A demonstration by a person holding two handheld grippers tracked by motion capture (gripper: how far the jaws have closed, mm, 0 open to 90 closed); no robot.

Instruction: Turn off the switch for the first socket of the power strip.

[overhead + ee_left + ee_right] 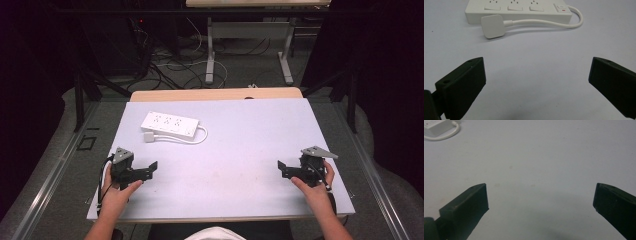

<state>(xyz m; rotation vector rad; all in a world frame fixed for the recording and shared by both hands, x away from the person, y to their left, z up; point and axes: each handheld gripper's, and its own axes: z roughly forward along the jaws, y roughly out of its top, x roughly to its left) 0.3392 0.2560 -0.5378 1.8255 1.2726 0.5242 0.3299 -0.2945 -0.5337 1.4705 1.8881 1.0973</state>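
Left gripper (536,82): jaws spread wide, nothing between them, bare table surface under the gap. Right gripper (540,207): jaws equally wide apart, nothing held, bare surface under the gap.

High view: left gripper (150,169) sits low over the near left part of the table (250,145), jaws pointing toward the table's middle. Left hand (117,192) wraps it from behind, forearm entering from the near edge. Right gripper (283,169) mirrors this at the near right, jaws pointing inward toward the middle. Right hand (312,182) grips from behind, forearm angled in from the near right corner. The two grippers are well apart, facing each other across bare table.

Power strip (169,124): white, lies flat on the far left part of the table, beyond the left gripper, apart from both. Its cord (200,137) loops out of the right end and runs back along the near side. Plug (149,136) rests flat just beside the strip's near left corner. In the left gripper view the plug (492,26) lies straight ahead of the jaws.
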